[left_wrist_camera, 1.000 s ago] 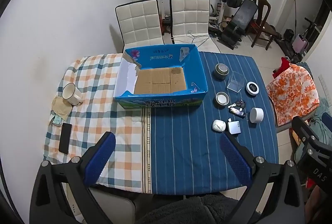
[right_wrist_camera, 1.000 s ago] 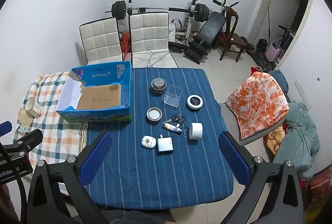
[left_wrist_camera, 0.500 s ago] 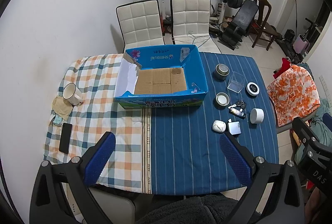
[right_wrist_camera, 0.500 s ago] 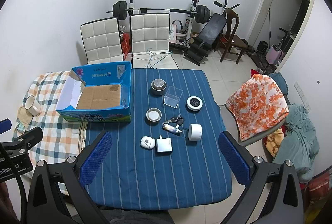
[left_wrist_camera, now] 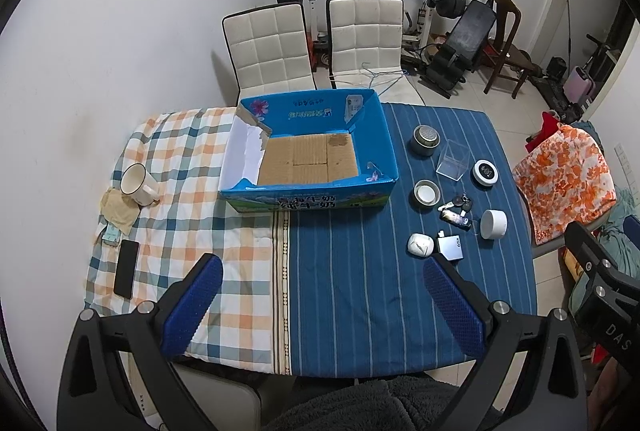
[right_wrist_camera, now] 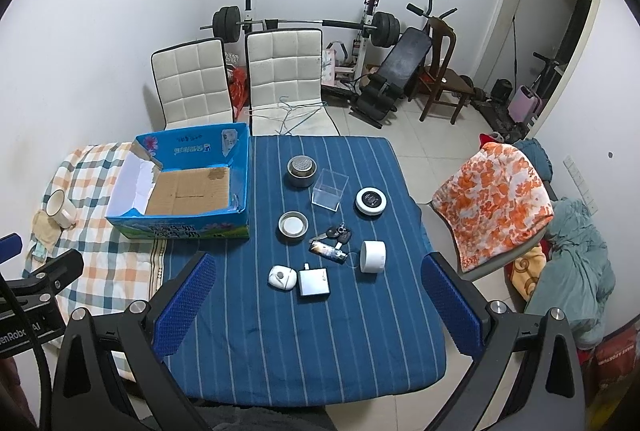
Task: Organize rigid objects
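From my left wrist camera I get the far left of the table that the right one cuts off: a black phone lying flat on the checked orange-and-teal cloth, near a cream mug that stands on a beige cloth coaster. My right wrist camera picks up the mug but not the phone; it shows instead a doorway at the far right.

My left gripper hangs wide, blue pads far apart, holding nothing, above the table's near edge. My right gripper is just as wide and equally unloaded.

Left to right: the open blue cardboard box sits across the seam between the checked cloth and the blue striped cloth; I see only its bare brown cardboard floor inside. To its right, all on the striped cloth and apart from the box, lie a grey metal tin with a perforated top, a round shallow tin with a white inside, a clear plastic cube box with nothing visible in it, a white rounded earbud-style case, a silver rectangular lighter-like block just beside it, a bunch of keys with a dark fob, a round black-and-white puck and a white tape-like roll.
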Available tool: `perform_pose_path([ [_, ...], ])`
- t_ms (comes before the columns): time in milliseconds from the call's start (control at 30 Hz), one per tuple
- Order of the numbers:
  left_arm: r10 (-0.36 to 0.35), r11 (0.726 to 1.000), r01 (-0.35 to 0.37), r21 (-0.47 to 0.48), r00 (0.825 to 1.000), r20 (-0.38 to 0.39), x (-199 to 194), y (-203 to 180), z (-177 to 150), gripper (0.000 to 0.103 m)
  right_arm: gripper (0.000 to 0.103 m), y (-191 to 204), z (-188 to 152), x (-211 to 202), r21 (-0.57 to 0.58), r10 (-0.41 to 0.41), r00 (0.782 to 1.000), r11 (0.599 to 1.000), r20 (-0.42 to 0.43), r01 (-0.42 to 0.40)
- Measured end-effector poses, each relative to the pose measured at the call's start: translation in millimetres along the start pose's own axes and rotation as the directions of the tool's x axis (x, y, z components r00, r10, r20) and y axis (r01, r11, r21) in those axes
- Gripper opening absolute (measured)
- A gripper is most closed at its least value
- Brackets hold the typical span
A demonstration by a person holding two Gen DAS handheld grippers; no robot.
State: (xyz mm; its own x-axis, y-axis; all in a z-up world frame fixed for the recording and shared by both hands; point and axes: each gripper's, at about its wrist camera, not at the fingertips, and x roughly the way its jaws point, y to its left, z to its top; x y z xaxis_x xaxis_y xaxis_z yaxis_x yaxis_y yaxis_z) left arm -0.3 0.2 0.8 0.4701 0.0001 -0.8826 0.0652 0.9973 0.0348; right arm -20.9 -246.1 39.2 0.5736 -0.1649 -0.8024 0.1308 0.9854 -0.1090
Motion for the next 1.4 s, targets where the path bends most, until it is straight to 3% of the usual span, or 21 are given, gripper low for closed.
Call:
perform_pose_path([
  [333, 0.003, 1.000, -0.003, 0.000, 1.000, 0.005, -0.2, 0.3, 0.6, 0.103, 0.103, -0.9, 3.0, -4.4, 0.013, -0.005, 1.000, 1.000, 0.009, 0.005],
  [667, 0.008, 1.000, -0.008, 0.003, 1.000, 0.019, -9.6, -0.3, 23.5, 0.103, 0.103, -0.2, 5.9, -7.1, 0.018, -0.003, 1.000, 1.000, 0.017, 0.003],
  [1400, 0.010, 1.000, -0.010, 0.003, 0.999, 0.034, -15.8, 0.7, 16.0, 0.103, 0.103, 0.4, 5.7, -9.8, 0.020, -0.003, 1.000, 1.000, 0.019, 0.003],
])
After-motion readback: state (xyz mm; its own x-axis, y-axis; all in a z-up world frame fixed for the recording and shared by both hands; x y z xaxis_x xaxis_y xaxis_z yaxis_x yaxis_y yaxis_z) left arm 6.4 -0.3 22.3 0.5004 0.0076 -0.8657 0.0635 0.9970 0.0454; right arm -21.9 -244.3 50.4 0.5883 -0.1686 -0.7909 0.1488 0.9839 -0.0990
